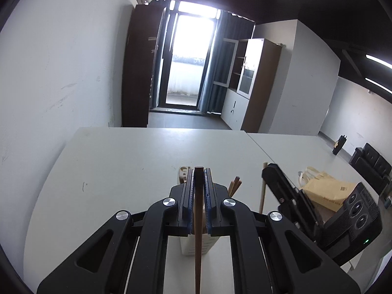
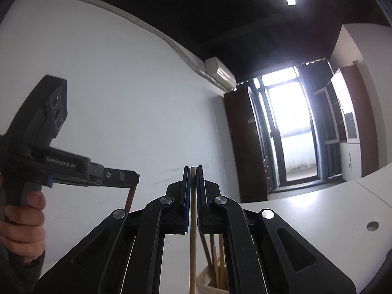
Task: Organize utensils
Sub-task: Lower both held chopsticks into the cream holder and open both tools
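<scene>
My left gripper [image 1: 199, 171] is shut on a dark brown wooden utensil handle [image 1: 198, 232] that hangs down over a white utensil holder [image 1: 193, 245] on the table. Other wooden handles [image 1: 234, 186] stick up from the holder. My right gripper [image 2: 193, 170] is shut on a pale wooden utensil handle [image 2: 193, 245], held above the same white holder [image 2: 208, 281], which has several sticks in it. The right gripper [image 1: 270, 171] shows in the left wrist view, and the left gripper [image 2: 133, 175] shows in the right wrist view with its brown handle [image 2: 129, 198].
A white table [image 1: 122, 171] stretches ahead, joined to a second one on the right. A brown paper bag [image 1: 328, 191] lies at the right. A cable hole [image 2: 372, 226] is in the table top. A white wall stands at the left.
</scene>
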